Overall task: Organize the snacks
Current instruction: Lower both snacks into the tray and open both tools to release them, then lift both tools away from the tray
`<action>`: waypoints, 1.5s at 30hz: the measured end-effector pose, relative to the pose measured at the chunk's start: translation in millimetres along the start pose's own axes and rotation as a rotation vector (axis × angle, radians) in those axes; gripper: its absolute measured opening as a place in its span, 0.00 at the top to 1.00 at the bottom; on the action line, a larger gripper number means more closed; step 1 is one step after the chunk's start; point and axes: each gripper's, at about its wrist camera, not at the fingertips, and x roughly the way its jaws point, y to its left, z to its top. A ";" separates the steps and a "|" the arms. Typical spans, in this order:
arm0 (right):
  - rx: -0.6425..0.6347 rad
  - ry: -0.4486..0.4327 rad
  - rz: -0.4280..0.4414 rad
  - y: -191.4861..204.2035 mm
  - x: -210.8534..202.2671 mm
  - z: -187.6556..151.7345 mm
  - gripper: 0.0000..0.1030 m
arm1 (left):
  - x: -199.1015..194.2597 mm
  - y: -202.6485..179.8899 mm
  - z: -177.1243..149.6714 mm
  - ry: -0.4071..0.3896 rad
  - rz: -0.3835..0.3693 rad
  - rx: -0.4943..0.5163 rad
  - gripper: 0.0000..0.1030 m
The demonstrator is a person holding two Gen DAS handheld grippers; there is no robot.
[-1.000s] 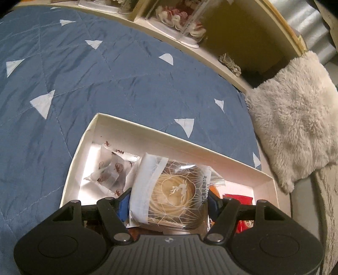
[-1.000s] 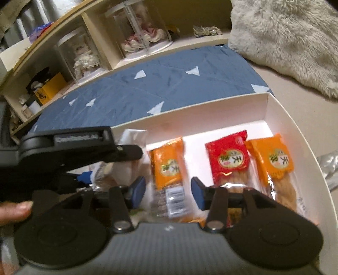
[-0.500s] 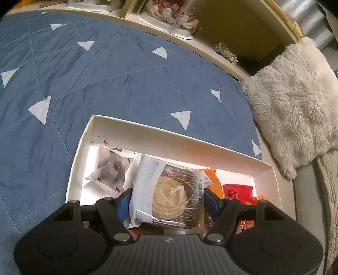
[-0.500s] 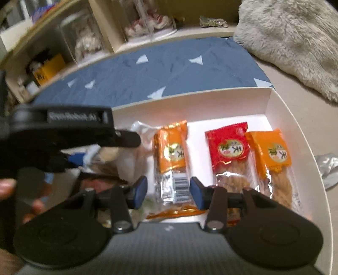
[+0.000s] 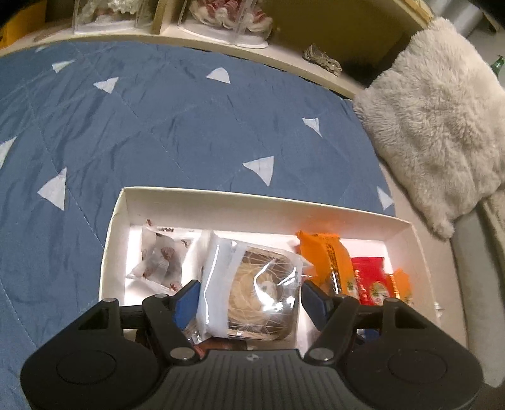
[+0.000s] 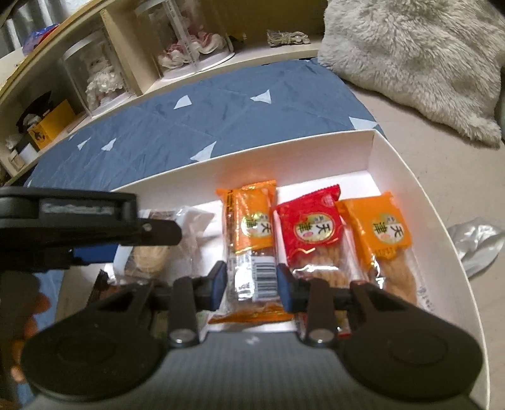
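A white box (image 5: pixel 252 202) lies on a blue quilt. My left gripper (image 5: pixel 249 302) is shut on a clear-wrapped round pastry (image 5: pixel 258 284), held over the box's middle-left part. Small white-wrapped sweets (image 5: pixel 161 258) lie in the left end. In the right wrist view my right gripper (image 6: pixel 251 284) is shut on an orange snack packet (image 6: pixel 252 227) inside the box (image 6: pixel 394 164). A red packet (image 6: pixel 309 227) and a second orange packet (image 6: pixel 378 233) lie flat to its right. The pastry (image 6: pixel 151 255) shows at the left under the left gripper's black body.
The blue quilt (image 5: pixel 157 126) spreads beyond the box. A furry cream cushion (image 5: pixel 442 126) lies to the right. A low shelf (image 5: pixel 227 19) with clear display cases runs along the back. A crumpled silver wrapper (image 6: pixel 476 246) lies outside the box's right wall. A hand (image 6: pixel 25 315) shows at the left edge.
My right gripper's fingers have closed in onto the orange packet. My left gripper has pulled back a little with the pastry, so more of the box shows.
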 end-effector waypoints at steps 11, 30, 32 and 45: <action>-0.016 0.002 0.010 -0.3 -1.4 -3.4 0.60 | 6.5 1.4 7.3 -0.031 0.024 -0.004 0.38; -0.064 -0.033 -0.039 17.5 -39.8 -3.1 0.21 | -55.0 -0.4 -3.7 -0.062 0.021 0.044 0.16; -0.070 -0.039 -0.047 17.9 -45.4 -3.6 0.18 | -65.0 0.6 -5.8 -0.072 0.026 0.055 0.14; -0.071 -0.082 -0.102 19.6 -95.4 -13.7 0.01 | -120.8 21.1 -27.2 -0.134 0.064 0.113 0.00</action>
